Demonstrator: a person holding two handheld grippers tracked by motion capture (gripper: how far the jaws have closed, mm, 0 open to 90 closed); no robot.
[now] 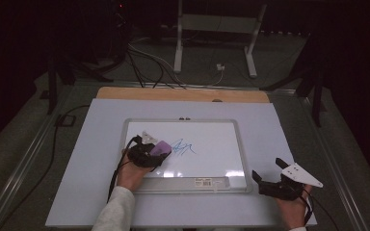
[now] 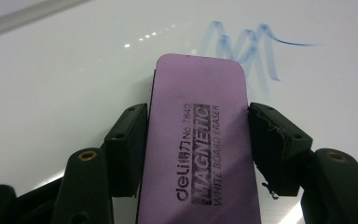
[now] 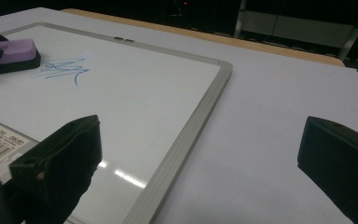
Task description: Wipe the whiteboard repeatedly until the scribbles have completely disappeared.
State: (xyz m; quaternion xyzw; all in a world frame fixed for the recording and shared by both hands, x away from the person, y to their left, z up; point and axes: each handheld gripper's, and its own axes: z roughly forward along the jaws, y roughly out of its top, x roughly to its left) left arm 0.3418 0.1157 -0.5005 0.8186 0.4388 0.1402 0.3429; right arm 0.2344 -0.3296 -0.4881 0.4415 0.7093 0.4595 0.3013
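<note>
We have the left hand-held gripper (image 1: 160, 153) clamped on the purple whiteboard eraser (image 2: 200, 140), jaws pressing its two long sides. The eraser sits flat on the whiteboard (image 1: 221, 144), left of centre, its far end just touching the blue marker scribble (image 1: 183, 147). The right hand-held gripper (image 1: 266, 174) is wide open and holds nothing; we see it resting on the tabletop (image 1: 86, 168) just beside the board's near right corner.

The board lies on a pale sheet covering the tabletop, with a strip of wood (image 1: 183, 95) showing along the far edge. Beyond that the room is dark: grey floor, loose cables (image 1: 149, 62), white stand legs (image 1: 178, 48).

The left gripper view gives us the eraser's print, "deli No. 7840 MAGNETIC WHITE BOARD ERASER", and the scribble's looped strokes up close, smeared pale. The right gripper view gives us the board's grey frame (image 3: 191, 135), a barcode label (image 3: 0, 140) on its near edge and the eraser from the side, dark pad under purple body.
</note>
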